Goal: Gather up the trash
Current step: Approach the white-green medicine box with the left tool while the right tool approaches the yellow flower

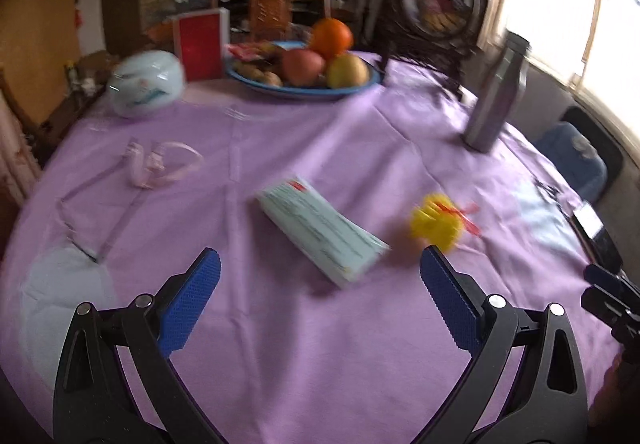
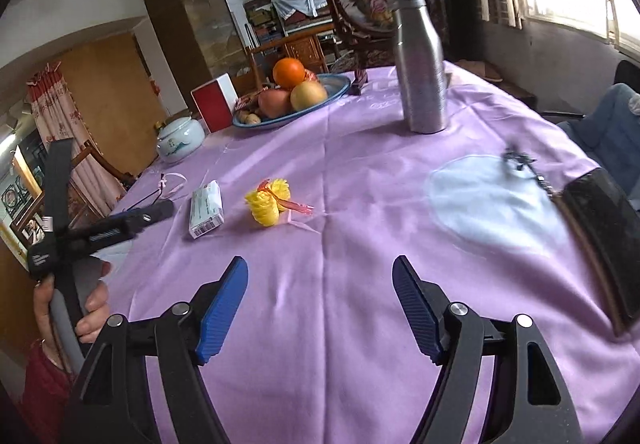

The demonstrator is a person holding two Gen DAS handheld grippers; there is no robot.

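So, quick rundown:
left tongs (image 1: 320,264): spread wide, nothing between them
right tongs (image 2: 320,272): released too, empty
trash: yellow mesh wad (image 2: 268,204) beside a small carton (image 2: 206,210), mid surface (image 2: 360,304)
right view only: hand (image 2: 86,304) gripping the left handle, phone (image 2: 604,240) at the edge
left view only: pink ribbon (image 1: 160,164), blurry

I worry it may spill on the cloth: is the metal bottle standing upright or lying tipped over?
Upright. The metal bottle stands on its base on the purple tablecloth, neck and cap pointing up.
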